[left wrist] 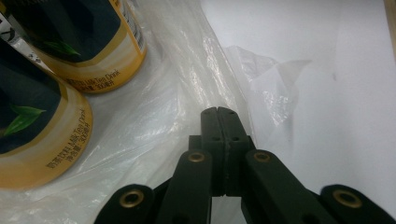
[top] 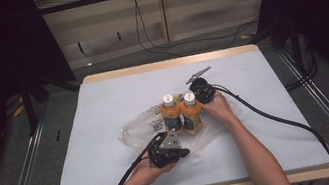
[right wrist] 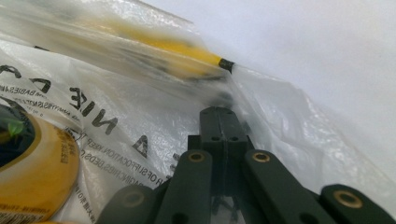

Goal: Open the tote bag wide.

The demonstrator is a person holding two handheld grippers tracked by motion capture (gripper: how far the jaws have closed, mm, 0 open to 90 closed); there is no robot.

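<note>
Two orange drink bottles, the left bottle (top: 171, 114) and the right bottle (top: 191, 114), stand side by side with white caps on a clear plastic bag (top: 131, 131). My left gripper (top: 174, 134) lies at their near side. In its own view the left gripper (left wrist: 218, 111) is shut at the bag's edge (left wrist: 154, 126), and the film creases run to its tips, with both bottles (left wrist: 28, 140) at the left. My right gripper (top: 197, 98) is behind the right bottle. Up close, the right gripper (right wrist: 219, 111) is shut on the printed bag film (right wrist: 116, 107) beside a bottle (right wrist: 32, 172).
The white table cover (top: 268, 120) has open room on all sides of the bag. A blurred yellow shape (right wrist: 163, 46) shows through the film. Black cables (top: 278, 119) trail from both grippers across the table. Dark stands and floor cables surround the table.
</note>
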